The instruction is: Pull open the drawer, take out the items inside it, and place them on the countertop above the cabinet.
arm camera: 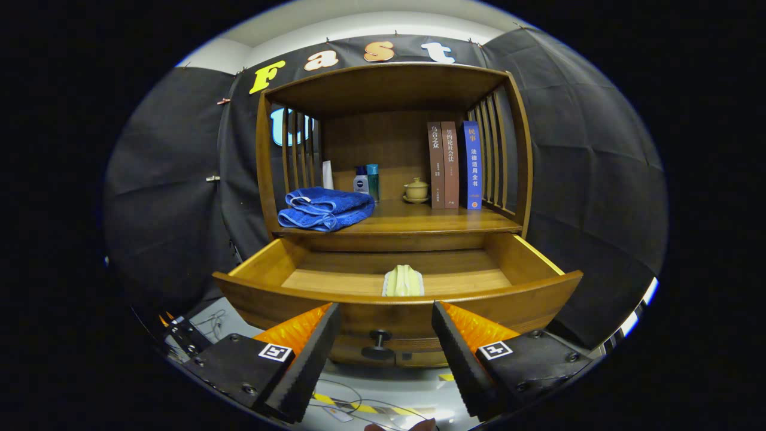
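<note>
- The gripper (386, 341) has its fingers spread wide and holds nothing; the drawer's knob (379, 342) sits in the gap between them, touching neither.
- The drawer (395, 308) stands pulled well out of the cabinet, so the opening step looks done and the step in hand is fetching what lies inside.
- Just beyond the front panel, on the drawer floor, lies a pale green folded cloth (403, 281); its near end is hidden behind the panel, so it may be a small towel or a pouch, hard to say which.
- To take it well, lift the fingers over the front panel, come down on the cloth from above with the gap across its narrow width, and close only once both tips are down at the drawer floor, so a soft thing is gathered rather than skimmed.
- Above the drawer is the countertop (419, 222), the target; a folded blue towel (326, 209) fills its left part, so the bare wood at middle and right front seems the better landing spot.
- Farther back stand bottles (366, 181), a small lidded pot (416, 190) and three books (455, 166).
</note>
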